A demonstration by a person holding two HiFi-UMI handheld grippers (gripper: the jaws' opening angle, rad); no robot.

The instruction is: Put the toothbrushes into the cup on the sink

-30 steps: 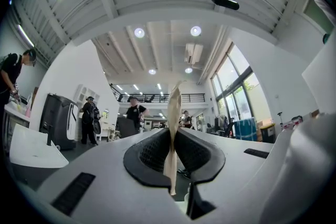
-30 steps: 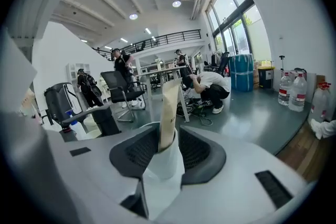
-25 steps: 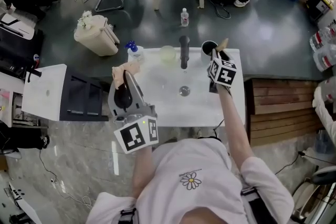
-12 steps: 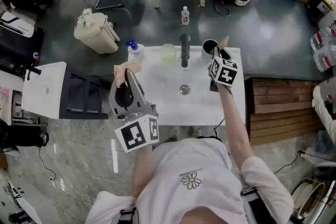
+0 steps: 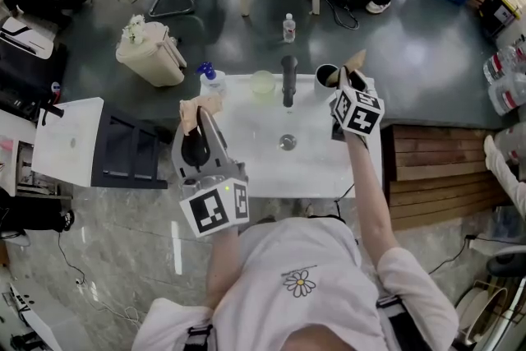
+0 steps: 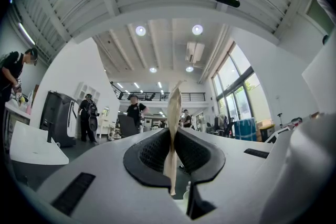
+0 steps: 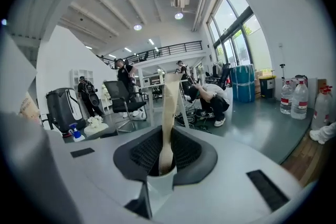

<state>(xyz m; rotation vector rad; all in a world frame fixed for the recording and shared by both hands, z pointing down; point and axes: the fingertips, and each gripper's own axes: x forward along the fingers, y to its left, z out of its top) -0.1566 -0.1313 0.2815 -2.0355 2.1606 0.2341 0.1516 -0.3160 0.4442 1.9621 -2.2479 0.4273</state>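
Head view: white sink [image 5: 246,168], black faucet [image 5: 288,80] at the back centre, drain [image 5: 287,142] in front of the faucet. Black cup [image 5: 325,76] stands just right of the faucet on the back rim. Pale green cup [image 5: 262,83] just left of the faucet, blue-capped bottle [image 5: 209,76] further left at the corner.

Left gripper [image 5: 198,117] is well left of the faucet, over the sink's left edge, nose pointing away from the person. Left gripper view: ribbed pads [image 6: 152,152] clamped flat on a thin tan toothbrush, call it left brush [image 5: 191,106]. It stands up out of the jaws, with a short end hanging below the pads. It's nowhere near the cup.

Right gripper [image 5: 347,82] is right of the faucet, just beside the cup on its right. Right gripper view: jaws closing, right brush [image 5: 356,60] between them, pads [image 7: 144,152] against the handle's rounded lower end, so it's gripped. The shaft rises straight up from the jaws. From the head view its top end shows just right of the cup and behind the gripper. Can't tell if the lower end is over the cup rim; the gripper body covers it.

No brush visible inside the cup.
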